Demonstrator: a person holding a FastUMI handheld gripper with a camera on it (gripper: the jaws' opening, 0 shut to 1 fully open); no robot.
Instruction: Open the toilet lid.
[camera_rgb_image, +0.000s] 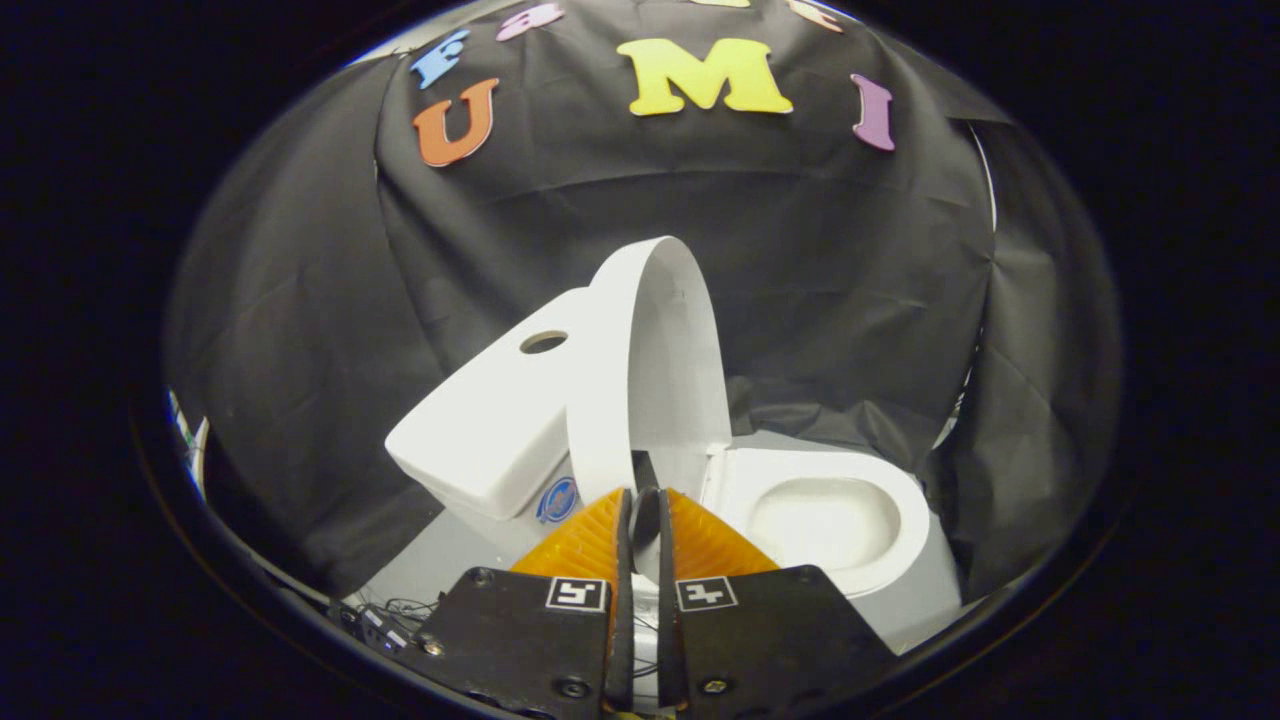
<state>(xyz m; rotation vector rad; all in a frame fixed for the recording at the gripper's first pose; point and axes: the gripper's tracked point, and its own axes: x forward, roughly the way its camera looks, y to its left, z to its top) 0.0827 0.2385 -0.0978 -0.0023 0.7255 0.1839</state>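
Dim booth, bright toilet (640, 400), strong fisheye warping

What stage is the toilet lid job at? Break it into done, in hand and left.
Done: the toilet lid stands raised, upright against the tank, and the bowl lies open. In hand: the gripper has its fingers nearly together just below the lid's lower edge; whether they pinch that edge I cannot tell. Left: probably just backing the gripper away so the lid stays leaning on the tank.
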